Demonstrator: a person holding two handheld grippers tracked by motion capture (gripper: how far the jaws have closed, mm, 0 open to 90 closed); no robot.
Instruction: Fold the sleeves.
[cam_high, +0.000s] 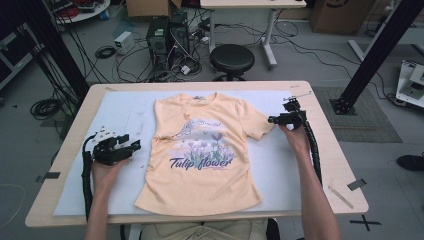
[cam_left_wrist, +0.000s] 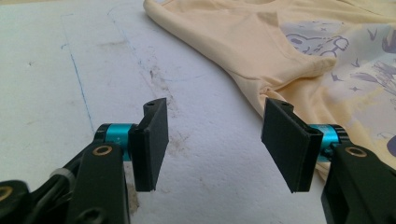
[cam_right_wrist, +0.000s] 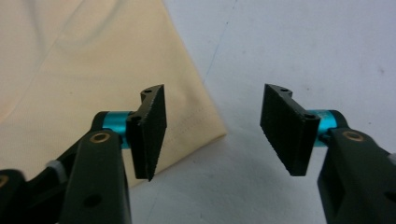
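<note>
A peach T-shirt (cam_high: 200, 150) with a "Tulip flower" print lies flat, front up, on the white mat (cam_high: 120, 112). My left gripper (cam_high: 134, 146) rests on the mat just left of the shirt's side, jaws pointing toward it. In the left gripper view the left gripper (cam_left_wrist: 217, 116) is open over bare mat, and the shirt (cam_left_wrist: 261, 42) lies ahead and to the right. My right gripper (cam_high: 271, 120) hovers at the end of the shirt's right-hand sleeve. In the right gripper view the right gripper (cam_right_wrist: 215, 119) is open, with the sleeve's hemmed corner (cam_right_wrist: 187, 121) under its left jaw, untouched.
The mat covers most of the wooden table (cam_high: 332, 150). Blue pen lines (cam_left_wrist: 77, 74) mark the mat. Strips of tape (cam_high: 356, 184) sit near the table's right edge. Beyond the far edge stand a black stool (cam_high: 231, 57), computer towers (cam_high: 167, 35) and floor cables.
</note>
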